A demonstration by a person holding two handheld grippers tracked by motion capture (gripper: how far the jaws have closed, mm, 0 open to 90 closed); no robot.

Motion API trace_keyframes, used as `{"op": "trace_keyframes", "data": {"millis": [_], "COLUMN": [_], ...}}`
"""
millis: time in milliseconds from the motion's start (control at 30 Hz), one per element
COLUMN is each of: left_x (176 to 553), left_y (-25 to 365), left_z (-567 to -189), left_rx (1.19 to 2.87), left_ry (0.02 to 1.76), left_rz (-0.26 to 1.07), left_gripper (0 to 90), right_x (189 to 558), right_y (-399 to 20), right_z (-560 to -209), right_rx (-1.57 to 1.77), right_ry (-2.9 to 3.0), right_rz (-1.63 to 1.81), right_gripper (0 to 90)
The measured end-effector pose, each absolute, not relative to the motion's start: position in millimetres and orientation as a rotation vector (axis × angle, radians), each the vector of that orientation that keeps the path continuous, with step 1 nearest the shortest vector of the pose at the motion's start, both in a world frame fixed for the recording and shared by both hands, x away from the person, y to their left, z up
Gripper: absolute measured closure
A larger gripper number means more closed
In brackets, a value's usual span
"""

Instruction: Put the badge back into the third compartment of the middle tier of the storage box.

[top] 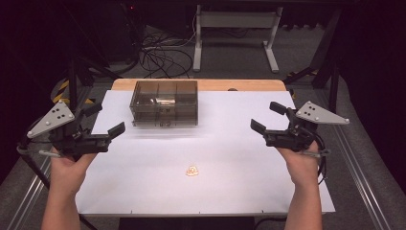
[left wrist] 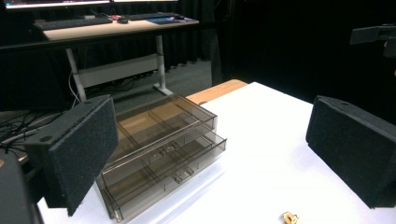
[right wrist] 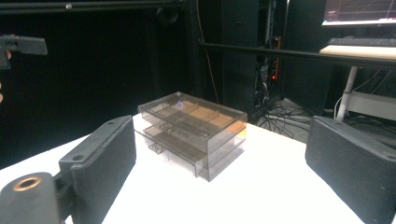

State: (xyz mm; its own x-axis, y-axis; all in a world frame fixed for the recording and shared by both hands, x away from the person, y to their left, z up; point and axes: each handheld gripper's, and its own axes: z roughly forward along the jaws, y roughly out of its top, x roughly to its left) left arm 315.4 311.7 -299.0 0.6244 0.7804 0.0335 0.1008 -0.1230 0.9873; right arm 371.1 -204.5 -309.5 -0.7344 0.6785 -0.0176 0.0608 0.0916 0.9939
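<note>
High view: a white table (top: 230,158) in a dark room carries a smoky clear drawer box (top: 164,103) at its far side and a small gold trinket (top: 193,170) near the front, with the left gripper (top: 104,120) and right gripper (top: 268,116) held wide at either edge, jaws apart, empty. Left gripper view: the drawer box (left wrist: 163,151) sits beyond the spread jaws, the trinket (left wrist: 290,217) low between them. Right gripper view: the box (right wrist: 194,133) stands between open jaws, well clear.

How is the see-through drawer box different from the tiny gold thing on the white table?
The smoky see-through plastic drawer box is much bigger than the tiny gold-coloured object. The box stands tall near the far edge of the white table, with stacked drawers; the gold object lies low, nearer the person. The box is brownish grey and you can see through it; the gold object is solid and shiny. Both rest on the table, and neither is touched by a gripper.
</note>
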Motion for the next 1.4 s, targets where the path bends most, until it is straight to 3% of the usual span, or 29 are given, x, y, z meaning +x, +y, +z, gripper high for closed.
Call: {"op": "trace_keyframes", "data": {"millis": [300, 333, 700, 1400], "left_x": [316, 316, 315, 314], "left_y": [311, 311, 311, 311], "left_z": [-301, -301, -302, -304], "left_rx": [1.625, 1.628, 1.63, 1.629], "left_ry": [0.749, 0.749, 0.762, 0.762], "left_rz": [0.676, 0.679, 0.689, 0.688], "left_gripper": [3.4, 3.9, 4.5, 4.8], "right_x": [377, 378, 382, 393], "right_y": [-192, -190, -177, -154], "right_z": [-318, -320, -329, -346], "right_rx": [0.691, 0.679, 0.661, 0.617], "right_ry": [1.971, 1.986, 2.037, 2.173], "right_rz": [1.66, 1.643, 1.628, 1.658], "right_gripper": [21.9, 27.2, 36.7, 48.4]}}
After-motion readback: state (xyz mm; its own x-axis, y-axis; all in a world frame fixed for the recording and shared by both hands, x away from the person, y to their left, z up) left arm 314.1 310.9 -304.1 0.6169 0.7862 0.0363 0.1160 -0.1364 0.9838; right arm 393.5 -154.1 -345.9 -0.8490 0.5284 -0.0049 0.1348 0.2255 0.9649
